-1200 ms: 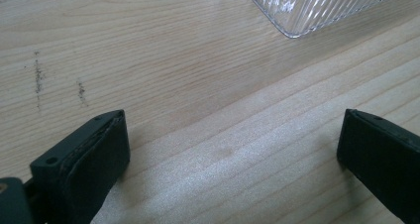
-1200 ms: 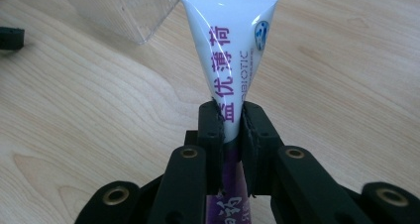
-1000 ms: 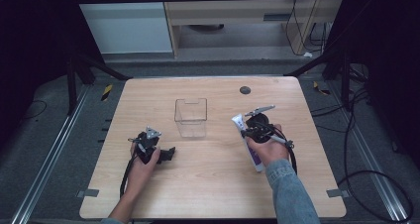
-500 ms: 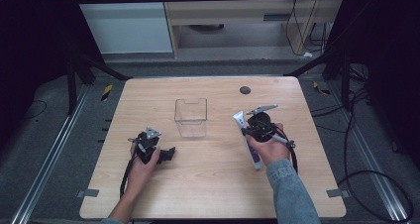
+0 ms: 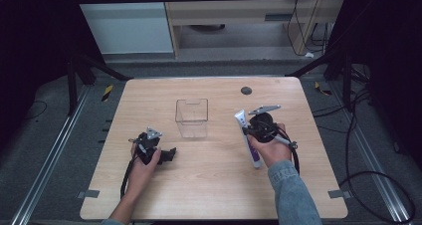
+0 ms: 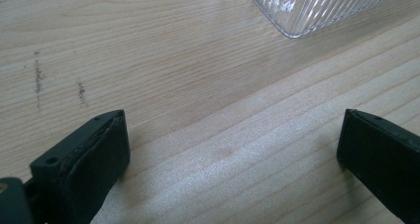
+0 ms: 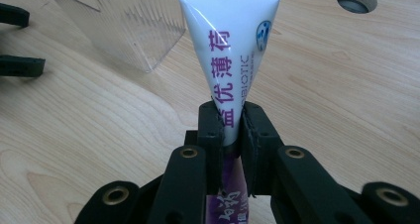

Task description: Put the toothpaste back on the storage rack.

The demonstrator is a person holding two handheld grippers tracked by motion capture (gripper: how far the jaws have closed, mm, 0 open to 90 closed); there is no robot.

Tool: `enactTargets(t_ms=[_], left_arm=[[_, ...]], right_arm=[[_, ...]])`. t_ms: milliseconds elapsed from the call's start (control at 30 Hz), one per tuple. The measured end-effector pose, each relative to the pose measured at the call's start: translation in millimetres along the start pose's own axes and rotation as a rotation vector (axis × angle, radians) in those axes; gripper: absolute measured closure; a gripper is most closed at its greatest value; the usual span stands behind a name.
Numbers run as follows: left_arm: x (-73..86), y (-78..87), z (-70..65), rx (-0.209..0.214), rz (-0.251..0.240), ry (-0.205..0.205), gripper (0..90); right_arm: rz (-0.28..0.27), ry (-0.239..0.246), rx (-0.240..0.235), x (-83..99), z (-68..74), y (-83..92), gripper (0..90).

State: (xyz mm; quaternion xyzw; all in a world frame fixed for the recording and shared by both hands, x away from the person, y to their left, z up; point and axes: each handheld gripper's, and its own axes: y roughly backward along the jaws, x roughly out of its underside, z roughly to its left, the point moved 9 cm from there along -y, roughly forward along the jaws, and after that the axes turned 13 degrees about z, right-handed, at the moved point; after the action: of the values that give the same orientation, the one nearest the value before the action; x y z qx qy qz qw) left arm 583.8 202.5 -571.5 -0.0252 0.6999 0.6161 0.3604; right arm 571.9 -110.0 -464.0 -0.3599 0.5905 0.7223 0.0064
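White-and-purple tube (image 7: 229,50) clamped in right gripper (image 7: 232,130), clear box (image 7: 130,23) ahead-left of it; left gripper (image 6: 233,149) gapes wide over bare desk (image 6: 198,85).

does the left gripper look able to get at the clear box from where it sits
Probably yes: the left gripper has its jaws open over bare table, and the clear box stands just beyond with nothing between them.
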Motion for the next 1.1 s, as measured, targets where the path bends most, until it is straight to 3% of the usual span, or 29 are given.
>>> enactTargets(t_ms=[567, 1100], left_arm=[[0.0, 0.0, 0.0, 0.0, 0.0, 0.0, 0.0], [0.0, 0.0, 0.0, 0.0, 0.0, 0.0, 0.0]], right_arm=[[-0.047, -0.01, 0.002, 1.6, 0.0, 6.9, 80.6], [-0.129, -0.007, 0.001, 3.0, 2.4, 16.0, 80.7]])
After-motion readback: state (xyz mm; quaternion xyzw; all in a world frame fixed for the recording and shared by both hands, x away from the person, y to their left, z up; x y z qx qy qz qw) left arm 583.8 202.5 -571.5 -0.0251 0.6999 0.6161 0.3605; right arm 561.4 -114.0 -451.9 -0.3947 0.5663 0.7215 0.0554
